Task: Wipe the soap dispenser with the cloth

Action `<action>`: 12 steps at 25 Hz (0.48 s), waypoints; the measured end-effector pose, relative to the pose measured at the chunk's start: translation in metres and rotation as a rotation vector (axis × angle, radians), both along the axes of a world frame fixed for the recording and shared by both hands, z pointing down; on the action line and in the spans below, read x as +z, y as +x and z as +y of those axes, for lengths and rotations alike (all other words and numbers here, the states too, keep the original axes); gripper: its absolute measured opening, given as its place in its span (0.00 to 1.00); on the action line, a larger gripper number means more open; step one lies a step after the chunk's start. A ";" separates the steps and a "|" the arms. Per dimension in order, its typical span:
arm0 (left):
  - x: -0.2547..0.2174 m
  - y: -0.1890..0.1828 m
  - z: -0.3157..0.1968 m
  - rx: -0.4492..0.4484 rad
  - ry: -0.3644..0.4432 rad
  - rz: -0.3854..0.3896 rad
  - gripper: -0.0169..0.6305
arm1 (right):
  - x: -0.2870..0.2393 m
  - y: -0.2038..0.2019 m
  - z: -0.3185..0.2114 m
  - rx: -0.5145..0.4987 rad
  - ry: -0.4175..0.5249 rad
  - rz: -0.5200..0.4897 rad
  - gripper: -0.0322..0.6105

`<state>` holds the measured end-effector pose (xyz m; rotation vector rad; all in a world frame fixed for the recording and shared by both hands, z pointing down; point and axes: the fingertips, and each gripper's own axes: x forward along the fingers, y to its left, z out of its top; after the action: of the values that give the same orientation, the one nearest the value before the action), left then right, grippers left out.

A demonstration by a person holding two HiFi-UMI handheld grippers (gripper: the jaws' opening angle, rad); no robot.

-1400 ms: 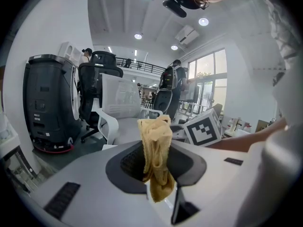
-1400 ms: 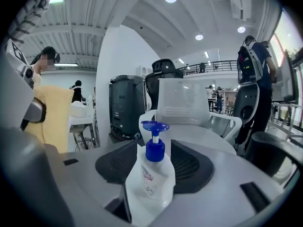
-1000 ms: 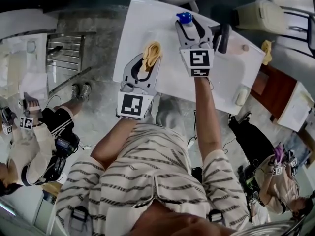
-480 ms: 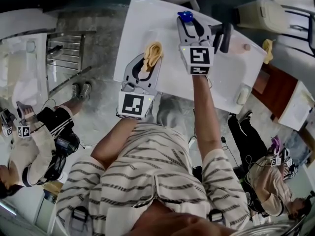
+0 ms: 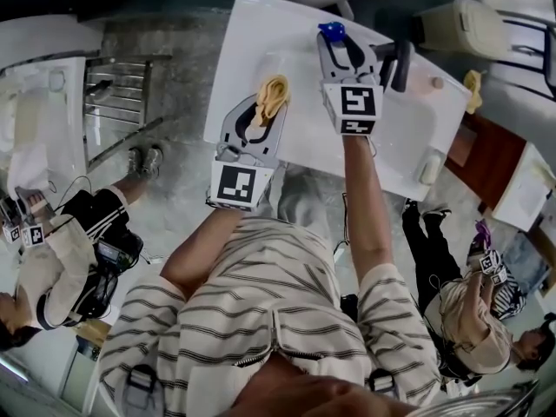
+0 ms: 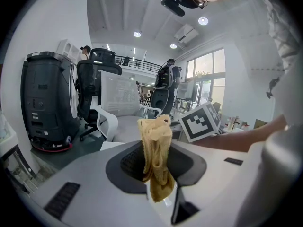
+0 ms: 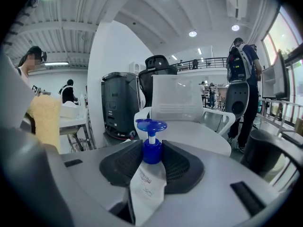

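- The soap dispenser (image 7: 147, 183) is a pale, soft-sided bottle with a blue pump (image 7: 151, 126) on top. It stands upright between the jaws of the right gripper (image 7: 151, 151), held above the far part of the white desk (image 5: 252, 42).
- The right gripper's jaws have just been closing. Their dark ribbed pads now press on the blue collar under the pump from both sides, so the dispenser is gripped at its neck.
- The cloth (image 6: 155, 155) is yellow and bunched into a loose upright roll. One end hangs below the pads and the other stands above them.
- The left gripper (image 5: 263, 107) has its jaws closed on the middle of the cloth and holds it over the near part of the desk.
- In the head view the two grippers are side by side and apart. The cloth does not touch the dispenser.
- Each gripper carries a marker cube, the right cube (image 5: 352, 107) and the left cube (image 5: 234, 185), at the end nearest the person.
- A small pale item (image 5: 429, 167) lies near the desk's right edge, and a dark thing (image 5: 398, 63) stands just beside the right gripper.
- A white office chair (image 7: 177, 103) stands beyond the desk, with a black machine (image 6: 45, 108) farther back.
- Two other people are on the floor, one at the left (image 5: 52, 259) and one at the right (image 5: 473, 320).
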<state>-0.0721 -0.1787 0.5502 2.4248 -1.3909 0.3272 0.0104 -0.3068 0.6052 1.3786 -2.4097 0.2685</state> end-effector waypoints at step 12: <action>-0.023 -0.008 0.014 0.001 0.040 -0.022 0.18 | -0.054 -0.007 0.023 -0.044 -0.006 -0.083 0.25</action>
<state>-0.0798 -0.1650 0.5269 2.4619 -1.4187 0.3306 0.0032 -0.2840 0.5507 1.3349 -2.5005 0.3275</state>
